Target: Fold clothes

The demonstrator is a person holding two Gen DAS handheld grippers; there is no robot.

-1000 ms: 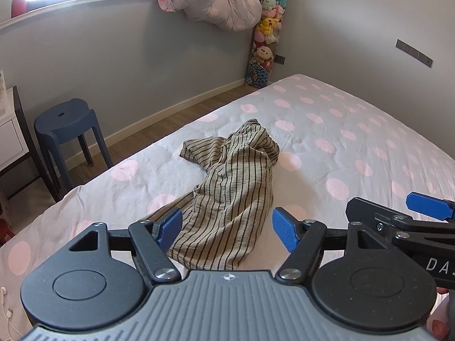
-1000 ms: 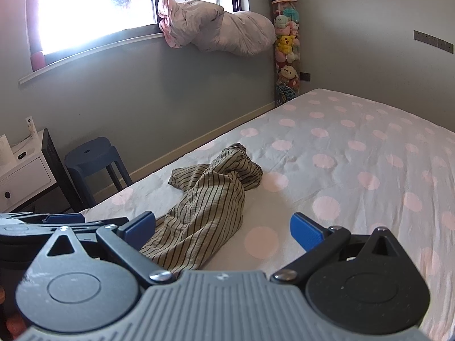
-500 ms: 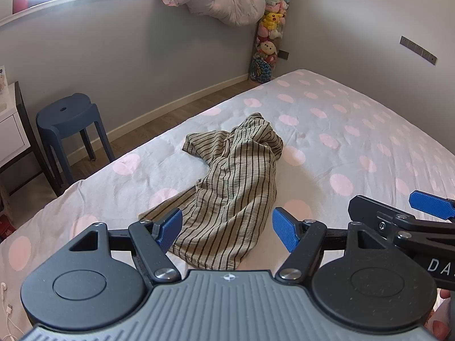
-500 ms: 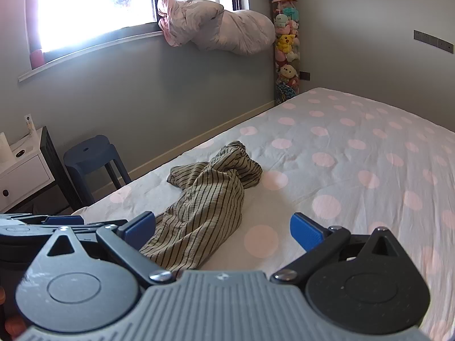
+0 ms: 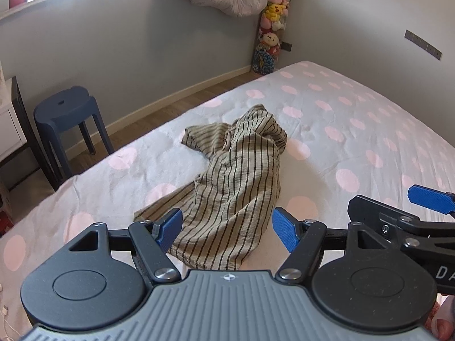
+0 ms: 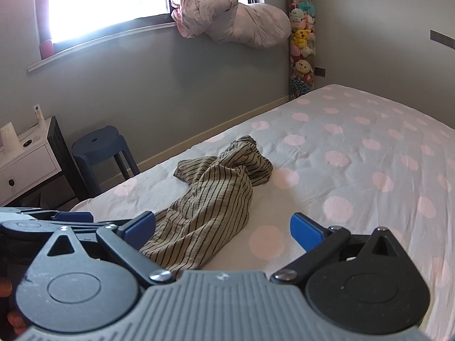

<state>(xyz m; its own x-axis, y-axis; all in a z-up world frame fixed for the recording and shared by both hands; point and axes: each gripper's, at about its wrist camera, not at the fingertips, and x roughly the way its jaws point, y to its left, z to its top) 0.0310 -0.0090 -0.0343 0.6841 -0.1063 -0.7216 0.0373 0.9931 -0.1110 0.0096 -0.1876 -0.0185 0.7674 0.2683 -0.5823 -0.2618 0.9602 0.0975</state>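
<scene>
Both tongs, left (image 5: 226, 225) and right (image 6: 223, 227), released and empty; I hold them above the crumpled striped garment (image 5: 236, 182) near the bed (image 5: 369, 130) edge, ready to spread it.

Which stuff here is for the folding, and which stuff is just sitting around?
For the folding:
striped garment, crumpled on the bed
left gripper, open
right gripper, open

Just sitting around:
blue stool
stuffed toys in the corner
bundled bedding on the windowsill
white cabinet
</scene>
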